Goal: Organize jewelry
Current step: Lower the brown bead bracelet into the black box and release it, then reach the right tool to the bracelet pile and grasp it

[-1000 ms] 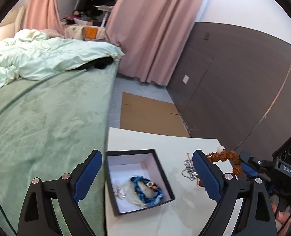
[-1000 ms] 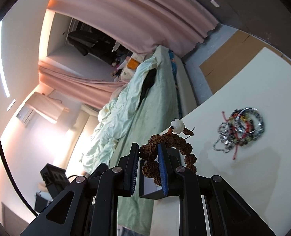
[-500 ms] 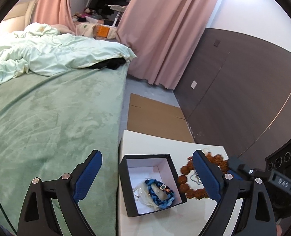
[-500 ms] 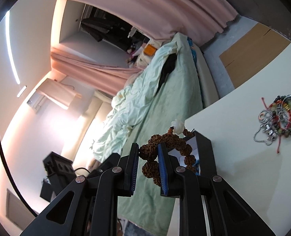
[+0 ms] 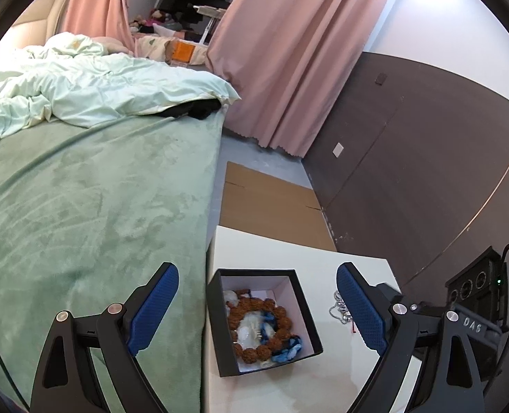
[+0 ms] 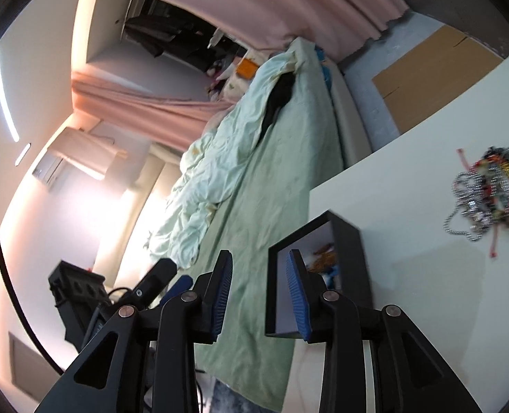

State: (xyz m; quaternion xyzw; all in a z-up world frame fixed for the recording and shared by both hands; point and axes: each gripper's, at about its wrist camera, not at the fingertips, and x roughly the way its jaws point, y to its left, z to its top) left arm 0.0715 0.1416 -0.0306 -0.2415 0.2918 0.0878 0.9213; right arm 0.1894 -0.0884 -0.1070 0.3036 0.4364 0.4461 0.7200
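A bed with a green blanket (image 5: 92, 227) runs along the left edge of the white worktop (image 5: 326, 378). The left gripper (image 5: 258, 309) hangs over that edge, its blue-padded fingers (image 5: 154, 306) wide apart with nothing between them. Below them, at the worktop's left edge near the bed, sits a black box (image 5: 309, 309) with a pale lining. Inside it lies a brown beaded bracelet (image 5: 271, 330) in a ring, resting on top of a blue braided bracelet (image 5: 289, 347) and some whitish pieces. To the right of the box, out on the open worktop and well apart from it, is a tangled pile of jewelry (image 6: 488, 192): silver chains, dark and coloured bead strands, red cords. The left wrist view shows only its silver edge beside the left gripper's right finger. The right gripper (image 6: 259, 292) is by the box (image 6: 351, 261), its fingers (image 6: 297, 296) opening and empty, one finger pad in front of the box's open mouth.
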